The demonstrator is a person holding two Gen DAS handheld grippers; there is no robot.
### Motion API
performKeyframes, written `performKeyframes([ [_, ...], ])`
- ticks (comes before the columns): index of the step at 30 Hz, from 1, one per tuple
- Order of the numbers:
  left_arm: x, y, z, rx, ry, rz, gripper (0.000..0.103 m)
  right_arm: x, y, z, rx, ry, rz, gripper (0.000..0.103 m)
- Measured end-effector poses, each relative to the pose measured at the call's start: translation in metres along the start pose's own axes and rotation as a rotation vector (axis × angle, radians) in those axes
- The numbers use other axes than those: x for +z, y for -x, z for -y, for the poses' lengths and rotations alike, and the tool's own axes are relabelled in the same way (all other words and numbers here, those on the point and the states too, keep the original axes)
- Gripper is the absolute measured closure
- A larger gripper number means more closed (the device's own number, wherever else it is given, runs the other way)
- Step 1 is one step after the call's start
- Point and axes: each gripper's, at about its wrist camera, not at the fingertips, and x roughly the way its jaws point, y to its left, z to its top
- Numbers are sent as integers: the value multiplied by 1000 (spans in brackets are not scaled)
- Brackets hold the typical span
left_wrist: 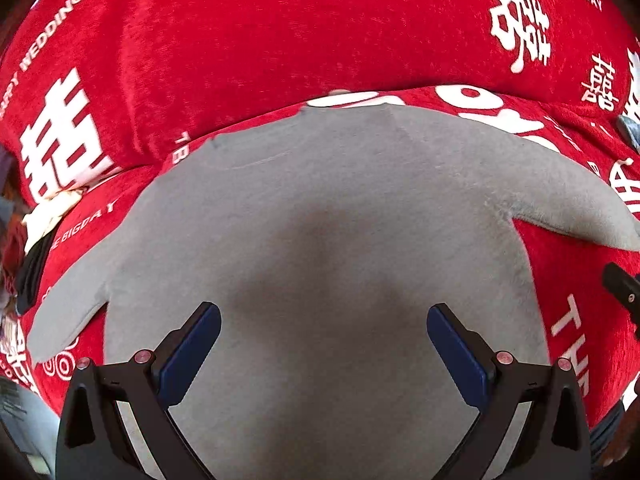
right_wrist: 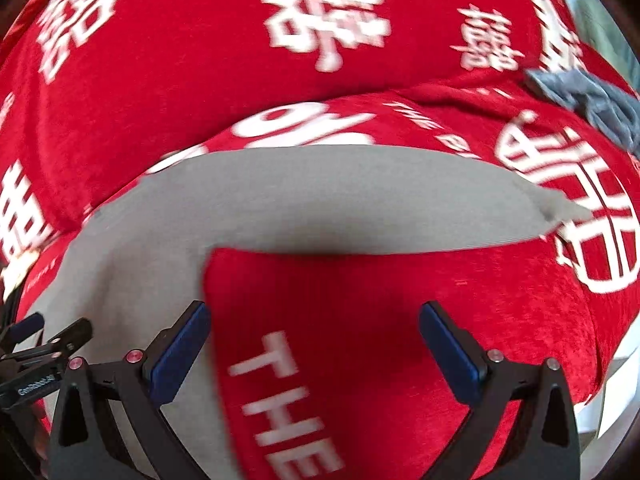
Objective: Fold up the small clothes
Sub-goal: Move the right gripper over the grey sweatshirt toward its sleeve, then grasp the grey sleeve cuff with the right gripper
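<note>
on the red printed velvet cover [left_wrist: 248,52], a small grey fleece garment [left_wrist: 320,220] is spread flat for folding; both tools, left [left_wrist: 324,344] and right [right_wrist: 314,340], are held open, empty, above it.

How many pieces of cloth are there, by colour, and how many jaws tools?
Grey T-shirt: 1
Blue-grey cloth: 1
Red printed cover: 1
Grippers, jaws open: 2, left gripper, right gripper
Total: 5
</note>
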Motion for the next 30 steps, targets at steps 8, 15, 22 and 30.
performKeyframes([
  [8, 26, -28, 38, -17, -29, -33, 0, 7, -14, 109, -39, -285, 33, 0],
  [15, 45, -50, 56, -34, -10, -79, 0, 35, -33, 175, 50, -475, 149, 1],
  [22, 66, -65, 46, -27, 58, -95, 0, 60, -44, 203, 179, -544, 183, 98],
  [30, 113, -105, 59, 22, 112, -142, 0, 73, -24, 181, 120, -439, 279, 98],
])
